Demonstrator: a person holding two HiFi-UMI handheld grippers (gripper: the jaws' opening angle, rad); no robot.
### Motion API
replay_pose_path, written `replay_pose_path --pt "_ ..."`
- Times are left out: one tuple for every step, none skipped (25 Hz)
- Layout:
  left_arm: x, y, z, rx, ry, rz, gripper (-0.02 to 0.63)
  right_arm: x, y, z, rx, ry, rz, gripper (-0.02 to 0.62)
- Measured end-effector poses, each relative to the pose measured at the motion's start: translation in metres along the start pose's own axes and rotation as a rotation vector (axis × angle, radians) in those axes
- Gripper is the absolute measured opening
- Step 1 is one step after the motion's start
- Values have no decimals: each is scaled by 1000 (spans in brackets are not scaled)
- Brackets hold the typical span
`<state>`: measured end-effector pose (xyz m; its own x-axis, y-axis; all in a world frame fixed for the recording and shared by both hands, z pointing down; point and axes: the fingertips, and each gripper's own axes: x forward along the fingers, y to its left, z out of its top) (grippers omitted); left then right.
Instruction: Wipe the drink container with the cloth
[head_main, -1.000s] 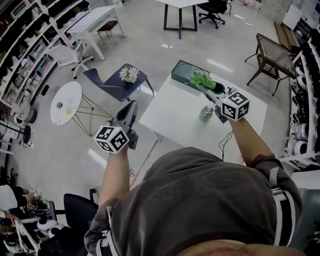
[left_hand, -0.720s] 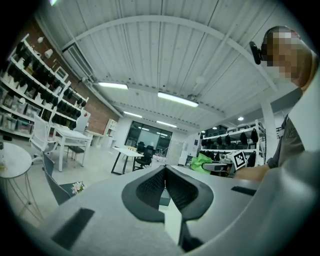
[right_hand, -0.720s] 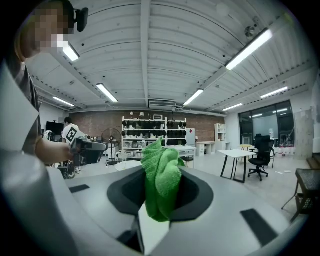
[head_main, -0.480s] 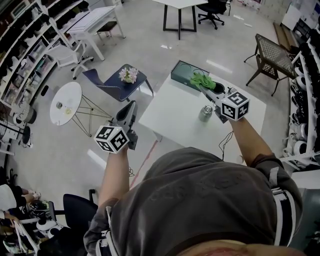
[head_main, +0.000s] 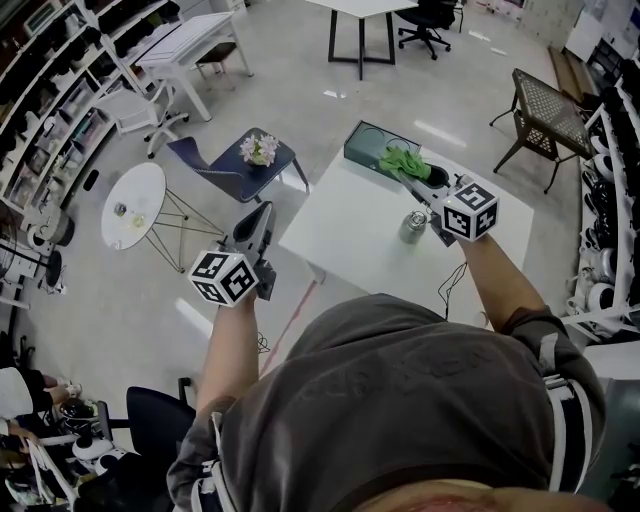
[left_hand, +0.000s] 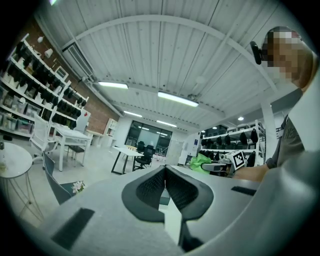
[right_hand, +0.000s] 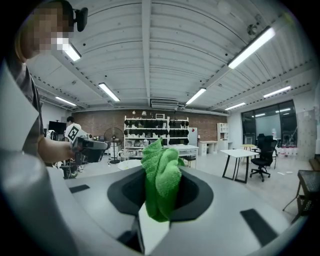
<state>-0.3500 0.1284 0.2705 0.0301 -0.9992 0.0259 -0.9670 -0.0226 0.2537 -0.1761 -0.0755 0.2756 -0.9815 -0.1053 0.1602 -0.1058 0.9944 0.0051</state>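
1. Head view: the person stands over a white bench (head_main: 345, 235); the drink container (head_main: 413, 226), a small silvery can, stands upright on it toward the right side; the right gripper (head_main: 408, 172) reaches out across the bench, its body passing just beside the can; the green cloth (head_main: 400, 158) is bunched at its tip, farther along the bench than the can and apart from it; past the cloth a dark green box (head_main: 362, 140) sits at the bench's far edge; the left gripper (head_main: 263, 208) is held out to the left of the bench, over the floor (head_main: 150, 310), well apart from the can; beyond it a bunch of pale flowers (head_main: 260, 148) rests on a dark blue seat (head_main: 225, 165).

2. Left gripper view: its fingers (left_hand: 150, 187) are closed, dark pad against dark pad, gripping nothing; the gripper points level across the room; off to the right, the right gripper shows with its marker cube and the green cloth at its tip.

3. Right gripper view: its fingers (right_hand: 125, 192) are closed on the cloth; a thick fold stands up above the pads and a shorter end hangs below them; the left gripper shows at the left edge with its marker cube.
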Motion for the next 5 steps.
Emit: replay_pose_path --pt "-1 1 0 -1 -1 1 5 0 0 0 0 0 0 92" --pt "-1 1 0 -2 -2 1 5 1 1 0 1 0 1 92" --pt "-1 2 0 -3 -3 2 5 1 1 -1 1 0 1 92" --pt "-1 2 0 -3 -3 2 5 2 1 -1 2 0 2 92" --pt "-1 3 0 -3 -3 1 5 3 2 -1 3 0 3 92"
